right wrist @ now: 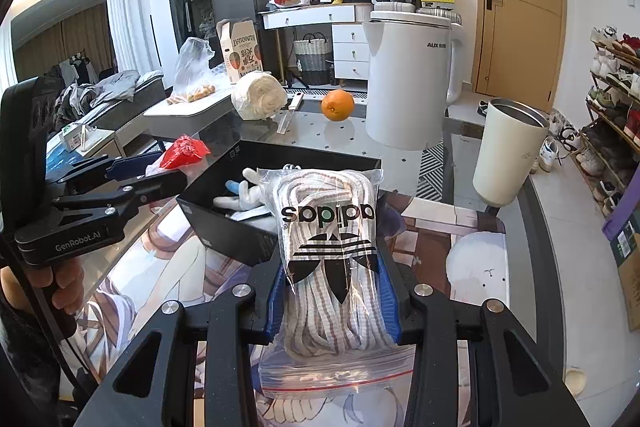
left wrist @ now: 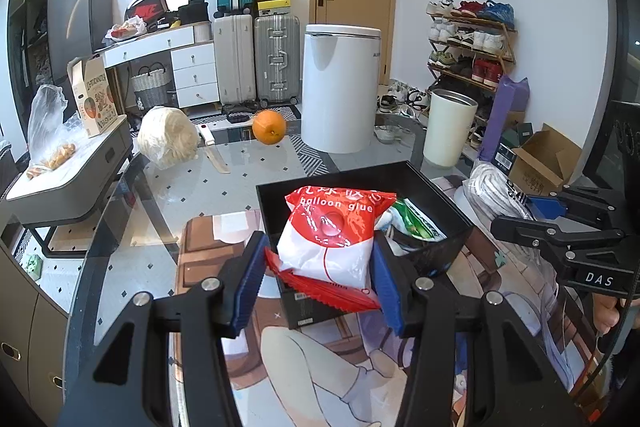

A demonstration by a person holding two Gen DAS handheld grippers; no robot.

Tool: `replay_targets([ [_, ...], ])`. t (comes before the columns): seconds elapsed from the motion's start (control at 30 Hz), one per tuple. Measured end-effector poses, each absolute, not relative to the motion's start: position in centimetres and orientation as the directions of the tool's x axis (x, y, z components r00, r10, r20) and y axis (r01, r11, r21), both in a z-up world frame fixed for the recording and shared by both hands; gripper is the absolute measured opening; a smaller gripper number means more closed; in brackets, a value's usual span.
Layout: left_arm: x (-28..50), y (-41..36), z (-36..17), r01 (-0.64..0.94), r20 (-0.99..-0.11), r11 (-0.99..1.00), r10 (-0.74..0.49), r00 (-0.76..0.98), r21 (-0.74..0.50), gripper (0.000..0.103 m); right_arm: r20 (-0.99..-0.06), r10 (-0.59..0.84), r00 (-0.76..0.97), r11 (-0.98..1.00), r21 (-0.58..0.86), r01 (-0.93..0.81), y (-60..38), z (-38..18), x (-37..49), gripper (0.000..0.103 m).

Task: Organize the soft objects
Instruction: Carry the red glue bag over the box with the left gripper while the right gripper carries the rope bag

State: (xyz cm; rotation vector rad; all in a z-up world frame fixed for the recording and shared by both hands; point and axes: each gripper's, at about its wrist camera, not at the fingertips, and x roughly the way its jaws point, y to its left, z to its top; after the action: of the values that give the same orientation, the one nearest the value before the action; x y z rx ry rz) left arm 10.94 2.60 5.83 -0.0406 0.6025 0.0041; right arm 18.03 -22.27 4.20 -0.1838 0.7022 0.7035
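Observation:
My left gripper [left wrist: 318,267] is shut on a red and white "balloon glue" packet [left wrist: 332,227], held over the near edge of a black box [left wrist: 440,195]. A green packet [left wrist: 416,225] lies in the box. My right gripper [right wrist: 334,291] is shut on a clear adidas zip bag of white laces [right wrist: 332,255], held just right of the black box [right wrist: 240,227]. A white and blue soft toy [right wrist: 244,195] lies in the box. The left gripper with its red packet [right wrist: 184,151] also shows in the right wrist view.
On the glass table stand a white cup [right wrist: 508,151], a white appliance [right wrist: 408,75], an orange [right wrist: 338,105], a wrapped cabbage [right wrist: 258,95] and a knife [right wrist: 290,115]. A printed mat [left wrist: 320,367] lies under the grippers. Suitcases, drawers and a shoe rack line the walls.

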Motion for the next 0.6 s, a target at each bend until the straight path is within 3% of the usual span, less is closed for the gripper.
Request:
replay_targets([
  [0.6, 14.5, 3.9, 5.3, -0.028, -0.591, 0.998, -0.013, 0.807, -0.06, 0.05, -0.665, 0.544, 0.512, 0.735, 0.085, -0.672, -19.5, 4.3, 21.4, 0.039],
])
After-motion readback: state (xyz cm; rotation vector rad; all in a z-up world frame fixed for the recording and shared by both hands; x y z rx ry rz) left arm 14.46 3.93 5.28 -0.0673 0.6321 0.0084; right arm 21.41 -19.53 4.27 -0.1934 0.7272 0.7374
